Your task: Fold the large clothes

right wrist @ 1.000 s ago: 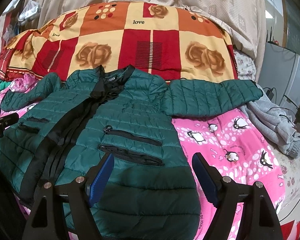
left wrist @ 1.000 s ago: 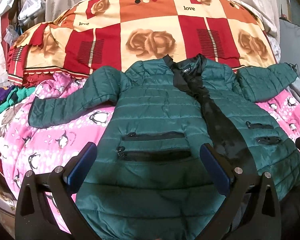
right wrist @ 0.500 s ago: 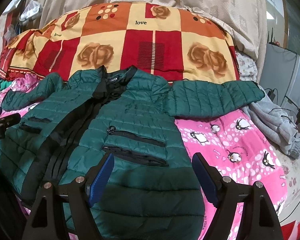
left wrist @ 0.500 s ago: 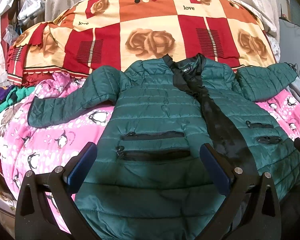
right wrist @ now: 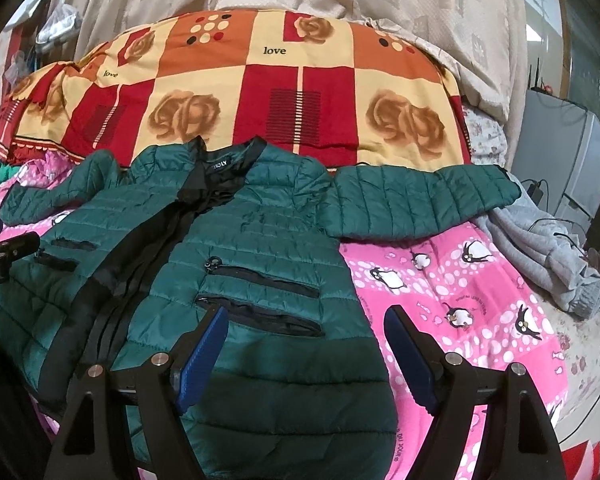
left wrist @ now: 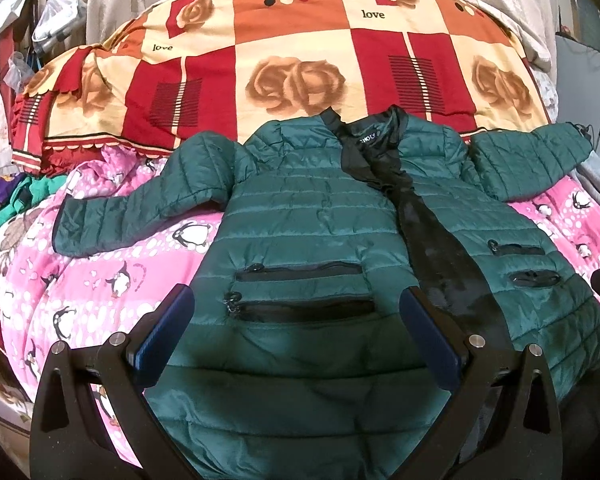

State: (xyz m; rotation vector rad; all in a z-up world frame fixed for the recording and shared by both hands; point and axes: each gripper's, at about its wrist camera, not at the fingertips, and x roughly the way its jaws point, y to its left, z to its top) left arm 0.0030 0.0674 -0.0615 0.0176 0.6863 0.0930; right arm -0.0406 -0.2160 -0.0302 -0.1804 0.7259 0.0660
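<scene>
A dark green quilted jacket (left wrist: 312,224) lies front-up on the bed, black lining showing down its open front, both sleeves spread out sideways. It also shows in the right wrist view (right wrist: 256,236). My left gripper (left wrist: 296,300) is open and empty, hovering above the jacket's left front panel near the zip pockets. My right gripper (right wrist: 306,314) is open and empty, above the jacket's right front panel near its side edge. The right sleeve (right wrist: 420,204) stretches out to the right.
The bed carries a pink penguin-print cover (right wrist: 452,288) and a big red, orange and cream rose-patterned quilt (left wrist: 300,64) behind the jacket. A grey garment (right wrist: 552,248) lies at the bed's right edge. A white appliance (right wrist: 572,160) stands further right.
The right gripper has risen and tipped slightly, so the jacket sits lower in its view. The left gripper has barely moved. The jacket has not moved.
</scene>
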